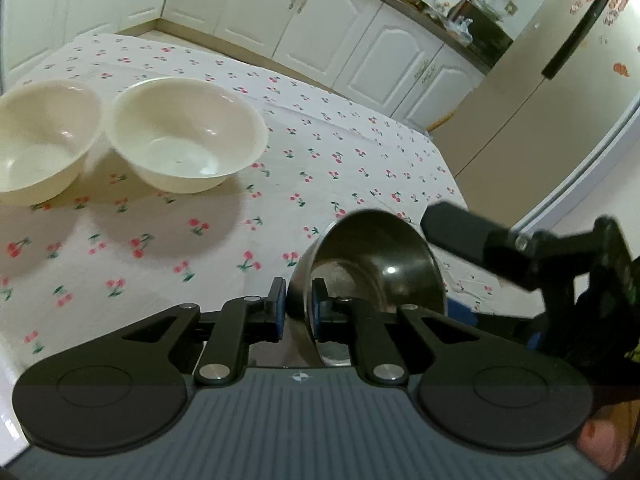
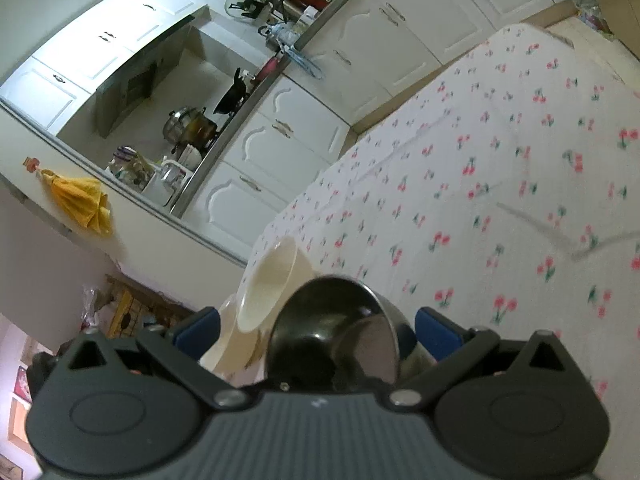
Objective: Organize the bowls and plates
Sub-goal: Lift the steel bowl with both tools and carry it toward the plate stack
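My left gripper [image 1: 298, 304] is shut on the rim of a steel bowl [image 1: 380, 256], which is tilted on its side just above the cherry-print tablecloth [image 1: 320, 140]. Two cream bowls [image 1: 184, 136] [image 1: 40, 140] stand upright side by side at the far left of the table. One black finger [image 1: 460, 232] of the right gripper reaches in from the right, close to the steel bowl's far rim. In the right wrist view the right gripper [image 2: 318, 330] is open, with the steel bowl [image 2: 332, 320] between its blue pads but clear of them. The cream bowls [image 2: 272, 280] show behind it.
White cabinets [image 1: 320, 28] run along the far side of the table, under a cluttered counter [image 1: 440, 4]. A fridge [image 1: 540, 100] stands to the right. Pots [image 2: 192, 128] sit on a stove counter, and a yellow cloth [image 2: 80, 200] hangs on the wall.
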`<state>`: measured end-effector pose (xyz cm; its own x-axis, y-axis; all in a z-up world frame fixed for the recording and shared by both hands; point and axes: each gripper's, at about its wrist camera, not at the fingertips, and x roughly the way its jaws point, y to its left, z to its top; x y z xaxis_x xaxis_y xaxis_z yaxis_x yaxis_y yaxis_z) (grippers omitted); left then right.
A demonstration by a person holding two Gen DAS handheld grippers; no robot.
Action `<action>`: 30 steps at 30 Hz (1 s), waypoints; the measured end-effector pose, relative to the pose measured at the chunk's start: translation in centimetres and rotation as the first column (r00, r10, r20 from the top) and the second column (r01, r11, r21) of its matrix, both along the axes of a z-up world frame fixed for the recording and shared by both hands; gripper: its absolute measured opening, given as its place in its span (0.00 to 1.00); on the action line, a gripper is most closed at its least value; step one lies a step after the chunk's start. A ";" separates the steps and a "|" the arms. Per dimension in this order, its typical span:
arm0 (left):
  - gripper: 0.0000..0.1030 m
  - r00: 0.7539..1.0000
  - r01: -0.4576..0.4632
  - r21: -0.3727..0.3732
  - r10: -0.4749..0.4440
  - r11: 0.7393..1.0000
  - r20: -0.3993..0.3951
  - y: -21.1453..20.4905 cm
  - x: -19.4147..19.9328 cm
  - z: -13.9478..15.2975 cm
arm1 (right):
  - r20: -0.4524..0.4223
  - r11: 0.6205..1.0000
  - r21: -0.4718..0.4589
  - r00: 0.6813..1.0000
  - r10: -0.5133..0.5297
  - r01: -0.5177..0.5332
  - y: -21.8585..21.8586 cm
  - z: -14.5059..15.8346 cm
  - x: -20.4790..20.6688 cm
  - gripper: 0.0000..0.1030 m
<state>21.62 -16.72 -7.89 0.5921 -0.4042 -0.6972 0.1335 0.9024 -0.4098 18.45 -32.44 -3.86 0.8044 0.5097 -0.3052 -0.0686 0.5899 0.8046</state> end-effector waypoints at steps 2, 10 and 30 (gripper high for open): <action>0.09 1.000 -0.010 -0.014 0.011 1.000 0.003 0.7 -0.7 0.2 | -0.012 1.000 0.000 1.000 0.011 -0.011 0.6 0.0 -0.4 1.00; 0.09 1.000 0.007 -0.052 -0.007 0.999 0.003 1.4 -3.5 0.4 | -0.017 0.999 0.048 1.000 0.008 -0.007 1.4 0.6 -3.7 1.00; 0.09 0.995 0.083 -0.061 -0.086 0.995 -0.055 2.3 -7.2 -0.3 | -0.050 0.999 -0.005 0.998 -0.035 0.035 3.2 1.2 -10.1 1.00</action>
